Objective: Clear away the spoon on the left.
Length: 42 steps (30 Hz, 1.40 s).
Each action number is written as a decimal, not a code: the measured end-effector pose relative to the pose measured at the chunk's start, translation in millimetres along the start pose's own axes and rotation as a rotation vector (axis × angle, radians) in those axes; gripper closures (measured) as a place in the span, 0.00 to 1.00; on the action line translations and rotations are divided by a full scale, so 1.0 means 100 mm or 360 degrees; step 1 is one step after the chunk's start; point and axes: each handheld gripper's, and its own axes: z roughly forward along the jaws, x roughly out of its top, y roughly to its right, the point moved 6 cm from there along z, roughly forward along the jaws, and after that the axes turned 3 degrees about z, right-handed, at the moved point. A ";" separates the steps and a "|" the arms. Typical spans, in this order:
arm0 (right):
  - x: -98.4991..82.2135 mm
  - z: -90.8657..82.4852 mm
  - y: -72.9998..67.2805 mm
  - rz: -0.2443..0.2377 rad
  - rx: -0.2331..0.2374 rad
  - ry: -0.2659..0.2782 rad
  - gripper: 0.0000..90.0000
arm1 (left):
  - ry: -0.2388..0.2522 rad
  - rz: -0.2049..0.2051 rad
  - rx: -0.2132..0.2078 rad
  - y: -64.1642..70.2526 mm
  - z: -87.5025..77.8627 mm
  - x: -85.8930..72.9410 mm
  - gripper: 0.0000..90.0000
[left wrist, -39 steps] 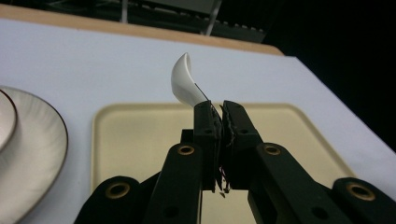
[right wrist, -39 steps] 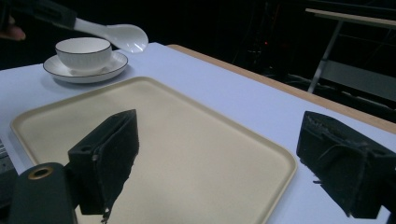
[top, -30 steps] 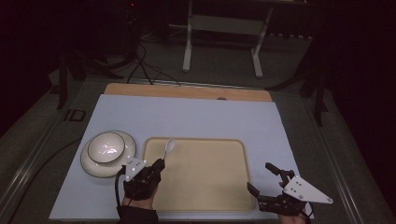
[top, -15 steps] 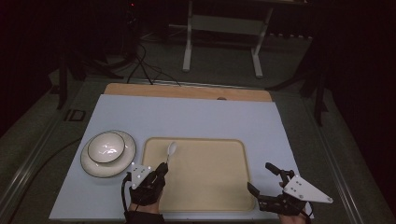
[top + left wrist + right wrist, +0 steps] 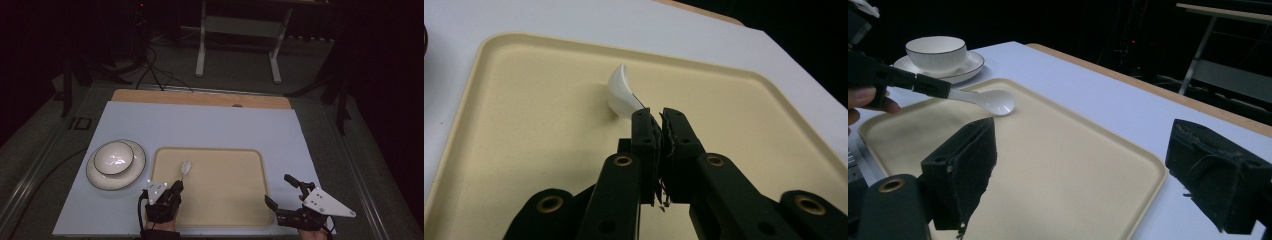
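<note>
The left gripper (image 5: 659, 117) pinches the handle of a glossy white spoon (image 5: 621, 92) over the smooth, round-cornered beige tray (image 5: 235, 207), while the right gripper (image 5: 284, 192) rests wide open at the tray's corner.

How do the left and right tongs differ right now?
The left tongs are shut on the white spoon's handle; the right tongs are wide open and hold nothing. The left tongs sit over the tan tray's near left part; the right tongs sit off its near right corner, over the white tabletop. Both are black and two-jawed.
</note>
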 end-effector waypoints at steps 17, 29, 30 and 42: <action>-0.01 0.01 0.01 0.0016 0.0022 -0.0007 0.15 | -0.0154 -0.0038 0.0015 -0.01 0.09 -0.25 0.94; -0.01 0.02 0.01 0.0023 0.0018 -0.0018 0.15 | -0.0285 -0.0094 0.0034 -0.09 0.17 -0.36 0.93; -0.01 0.01 0.01 0.0023 0.0018 -0.0017 0.15 | -0.0289 -0.0096 0.0038 -0.09 0.17 -0.37 0.90; -0.01 0.01 0.00 0.0016 0.0017 -0.0014 0.15 | -0.0293 -0.0051 0.0110 -0.14 0.16 -0.38 0.86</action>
